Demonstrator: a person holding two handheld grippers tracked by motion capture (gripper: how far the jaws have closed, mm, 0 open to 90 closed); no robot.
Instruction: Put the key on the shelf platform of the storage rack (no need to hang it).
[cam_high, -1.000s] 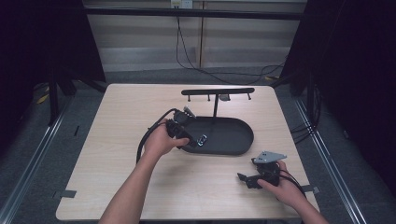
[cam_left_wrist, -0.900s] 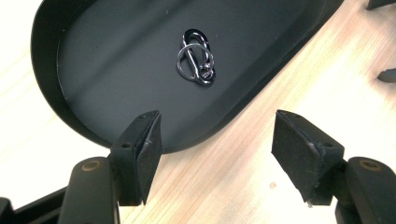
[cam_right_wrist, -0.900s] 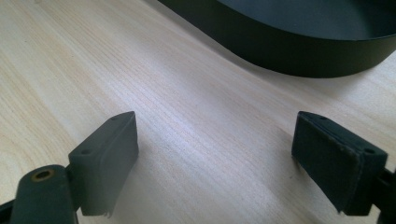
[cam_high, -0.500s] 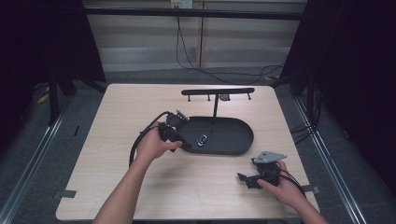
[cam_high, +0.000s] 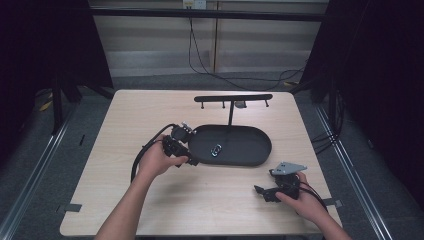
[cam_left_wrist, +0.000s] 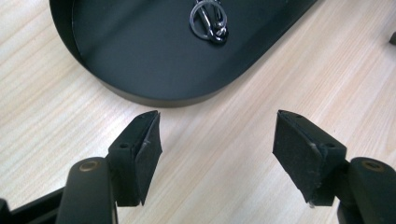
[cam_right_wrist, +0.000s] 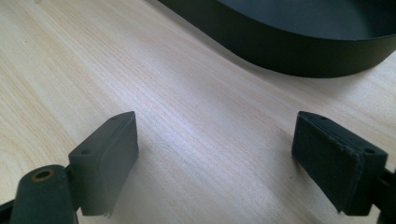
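A black oval tray (cam_high: 250, 150) lies in the middle of the wooden table, and a small bunch of metal rings (cam_high: 216, 149) rests inside it. In the left gripper view the rings (cam_left_wrist: 208, 21) sit near the tray's (cam_left_wrist: 140, 51) rounded end. My left gripper (cam_high: 191, 161) hovers just off the tray's left end; its jaws stand wide apart over bare wood (cam_left_wrist: 217, 144), nothing between them. My right gripper (cam_high: 260, 191) rests low near the table's front right, open and empty (cam_right_wrist: 215, 154), pointing toward the tray's wall (cam_right_wrist: 289, 58).
A black rack with a horizontal bar and small pegs (cam_high: 233, 98) stands behind the tray on a thin post. Cables trail from both grippers. Dark curtains and metal rails flank the table (cam_high: 125, 115).
My left gripper has drawn back leftward from over the tray's left rim to just outside it. The right gripper has stayed put.
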